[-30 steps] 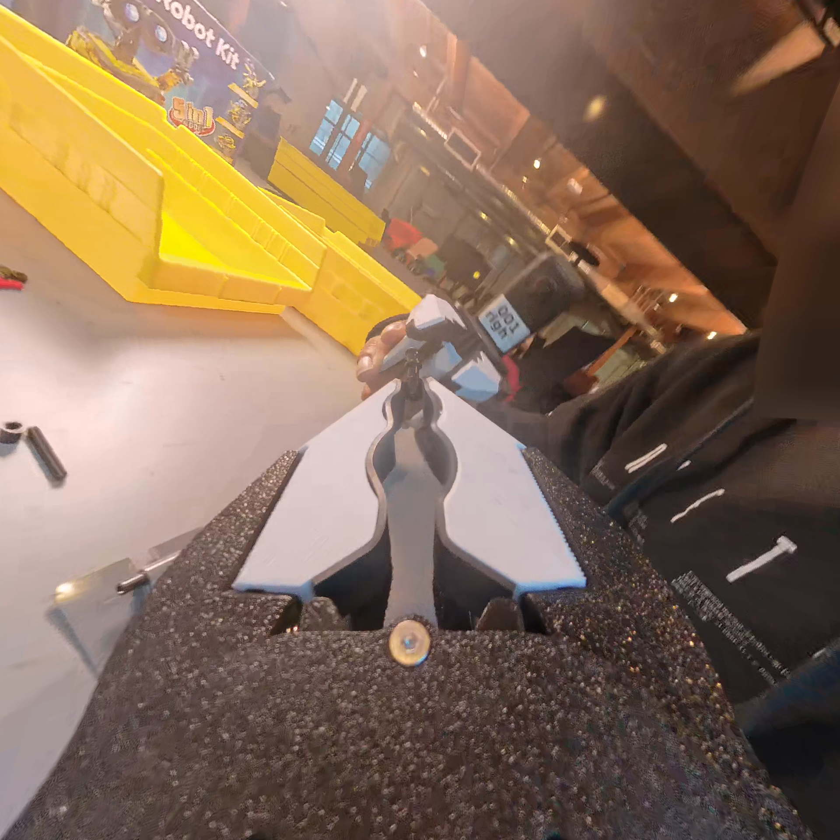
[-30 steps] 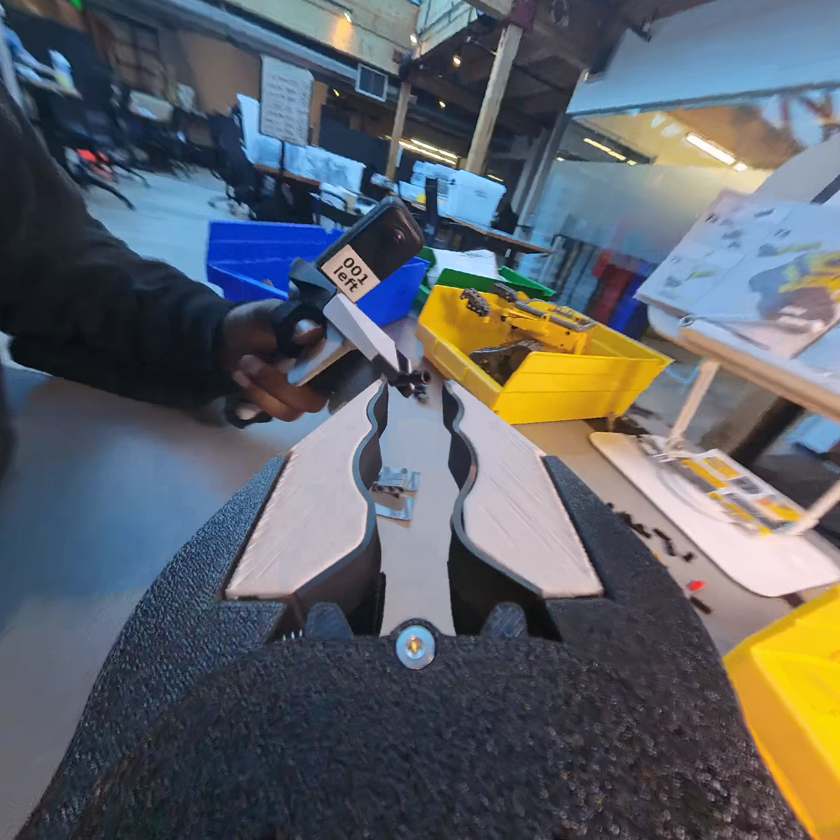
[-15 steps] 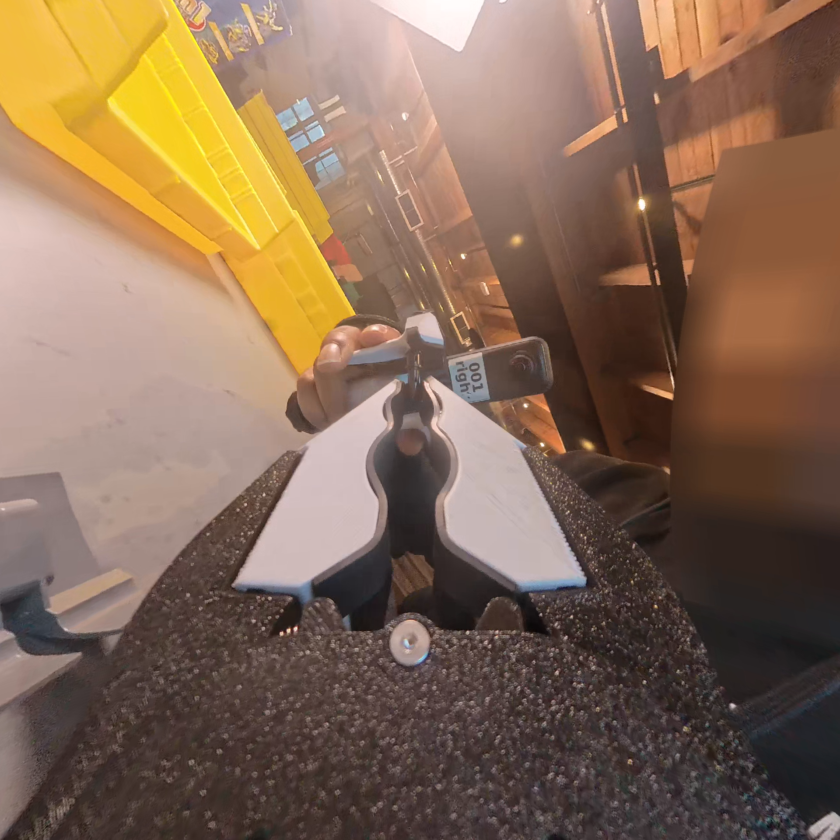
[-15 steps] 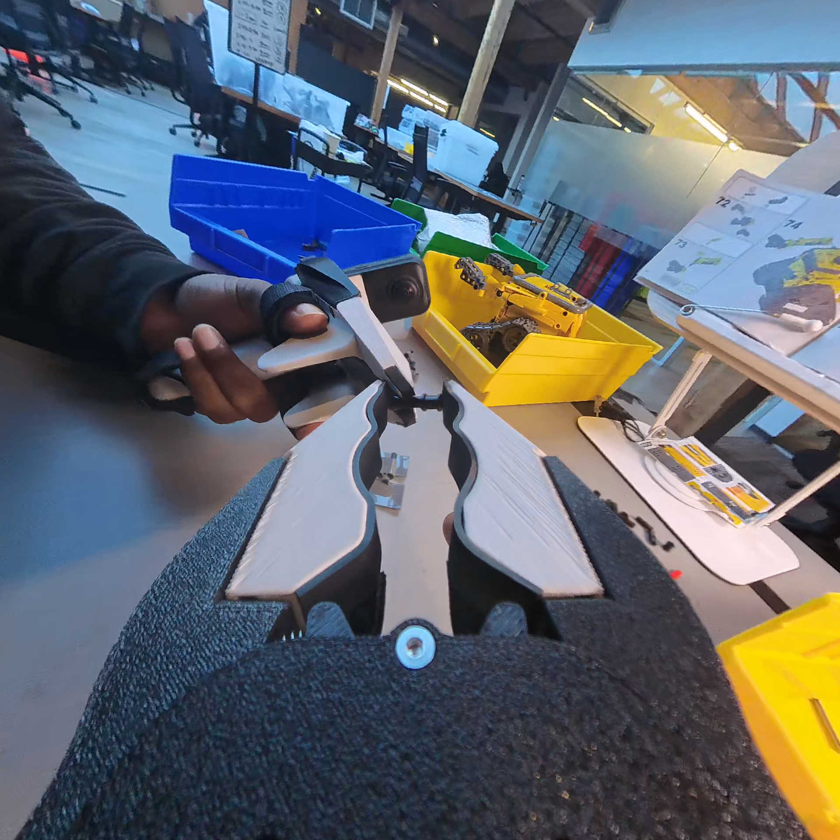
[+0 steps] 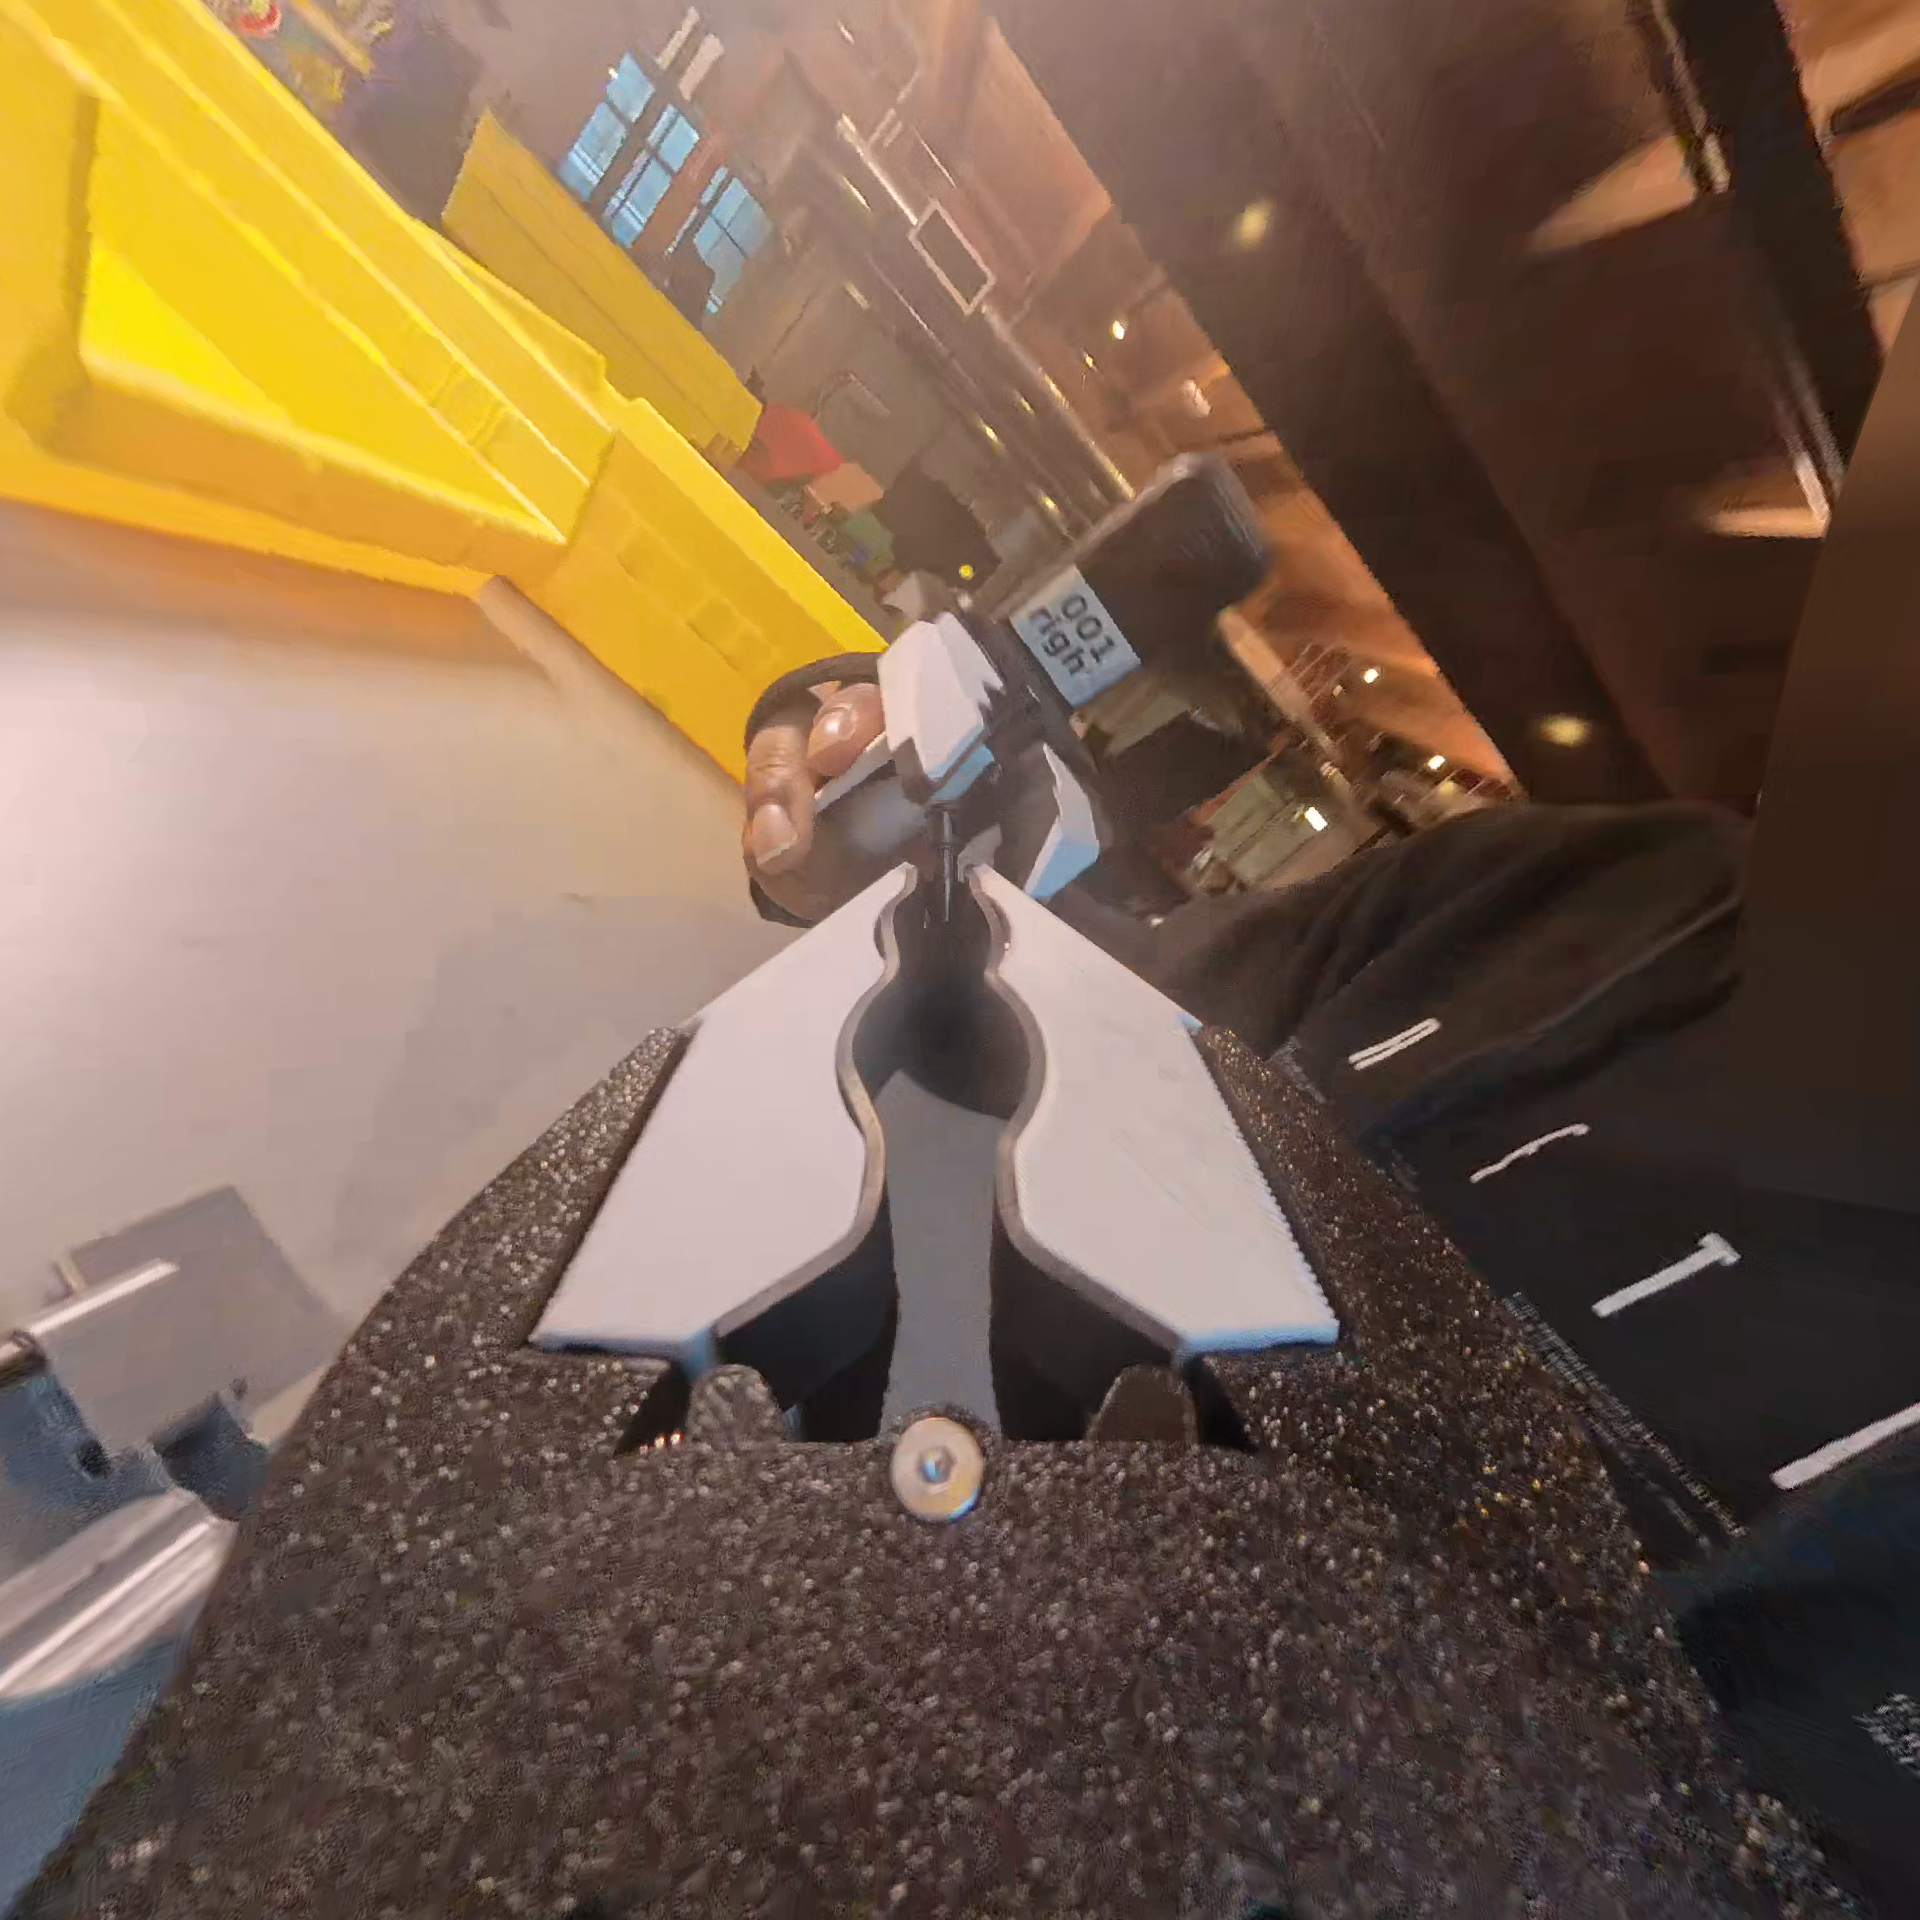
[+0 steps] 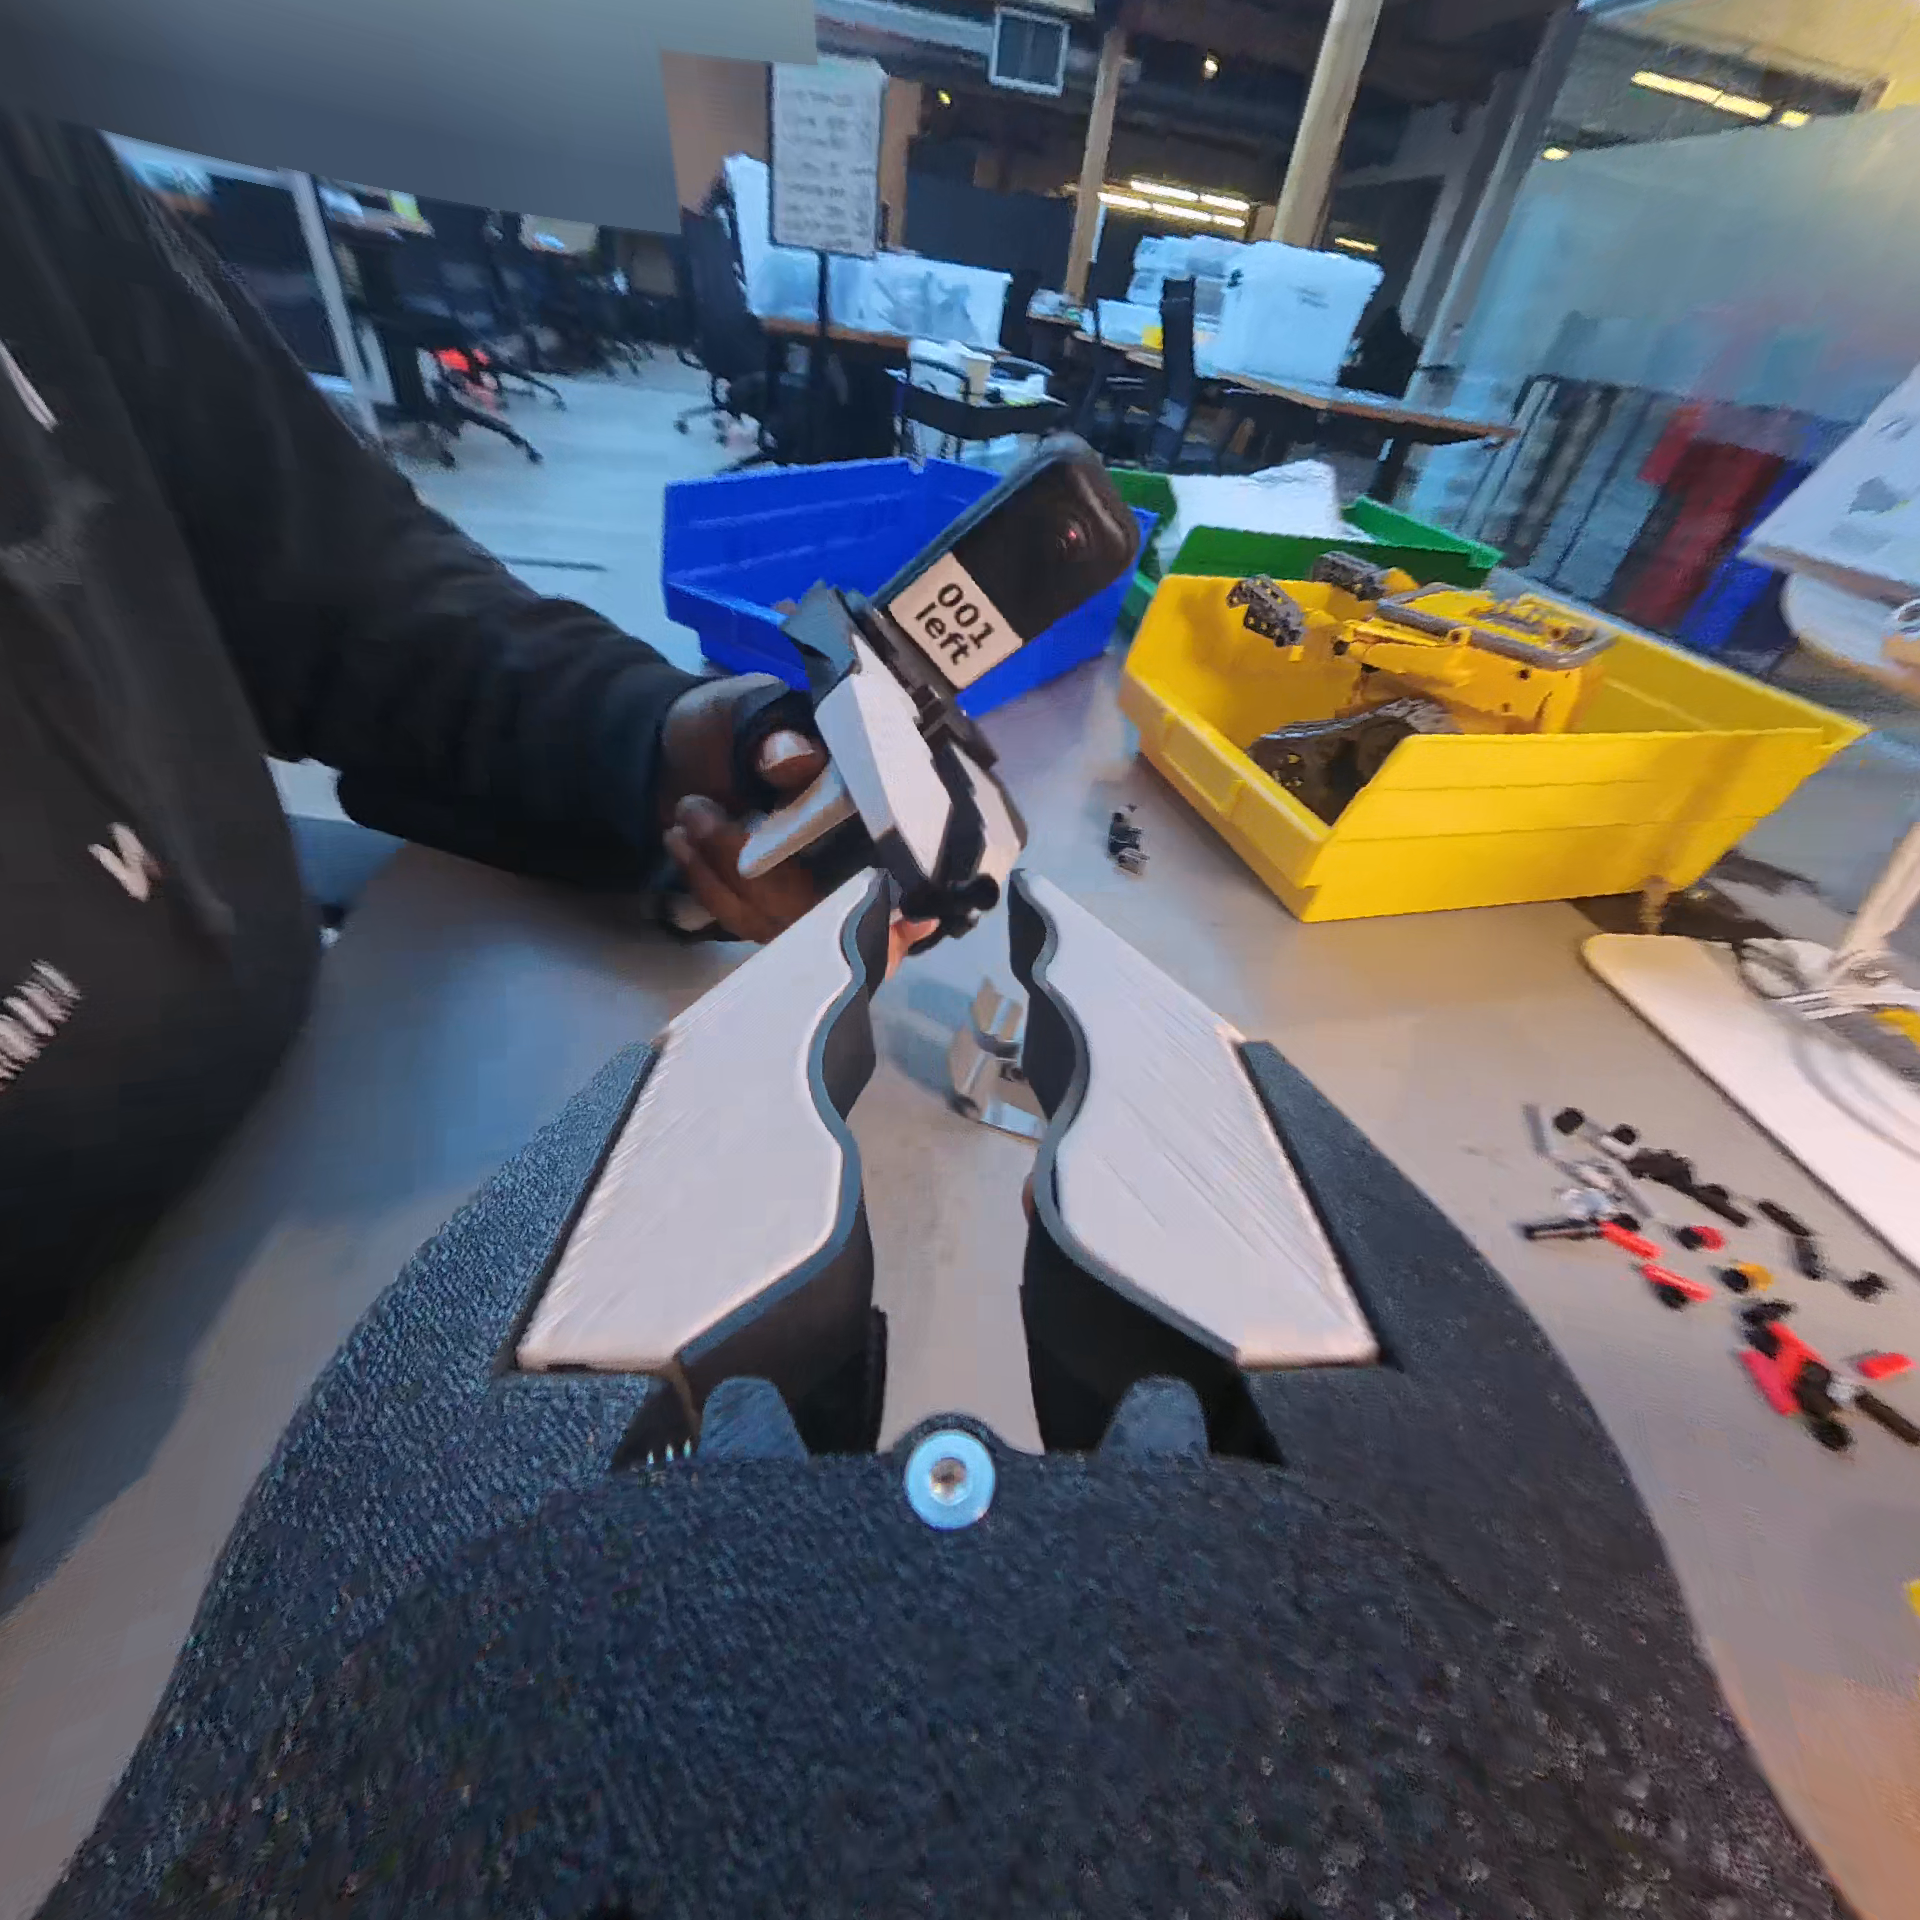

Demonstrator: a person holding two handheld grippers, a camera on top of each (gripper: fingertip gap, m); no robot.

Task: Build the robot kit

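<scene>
My left gripper is shut on a small black part, which sticks out past its tips. In the right wrist view the left gripper is held by a hand in a black sleeve, above the table. It holds the black part between the tips of my right gripper. My right gripper is open, one finger on each side of the part, not clamping it. The right gripper also shows in the left wrist view, just beyond the part.
A small metal bracket lies on the grey table under the grippers. A yellow bin holds a yellow tracked model. A blue bin and a green bin stand behind. Loose black and red parts lie right. Yellow bins stand at the far side. Less than 4 cm separates the two grippers' tips.
The left gripper has rolled and tilted, still shut on the black part. The right gripper has stayed open around the part, and its view has swung toward the person's torso.
</scene>
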